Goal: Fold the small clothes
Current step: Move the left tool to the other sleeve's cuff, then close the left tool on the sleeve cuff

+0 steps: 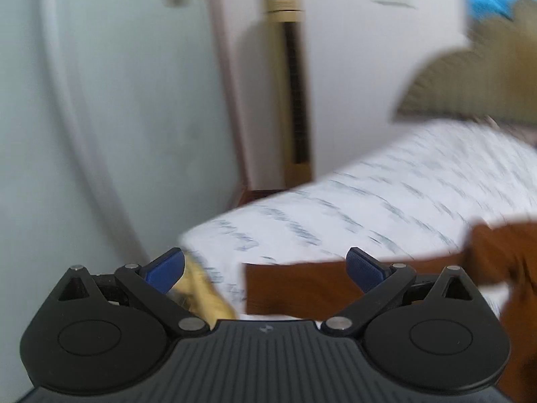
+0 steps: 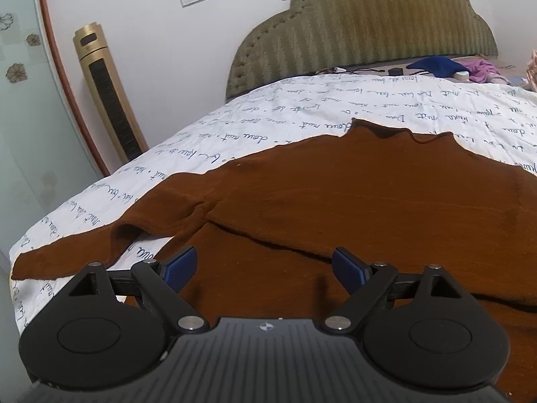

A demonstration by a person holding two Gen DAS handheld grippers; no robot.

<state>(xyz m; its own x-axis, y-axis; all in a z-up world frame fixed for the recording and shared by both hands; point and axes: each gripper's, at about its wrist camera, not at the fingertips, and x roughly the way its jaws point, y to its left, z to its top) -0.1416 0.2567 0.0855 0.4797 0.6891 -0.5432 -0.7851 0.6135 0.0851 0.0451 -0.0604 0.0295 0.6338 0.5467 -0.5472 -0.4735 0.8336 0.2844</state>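
Rust-brown knitted sweater lies spread on the bed's white sheet printed with blue handwriting, collar toward the olive padded headboard, one sleeve trailing to the near-left bed edge. Soft, limp, light knit, likely to sag and stretch; best pinched at the sleeve cuff or hem corners. Right gripper hovers over the body, jaws wide, nothing between them. Left gripper also spread and empty, near the sleeve end; view blurred. Gold tower fan stands beside the bed.
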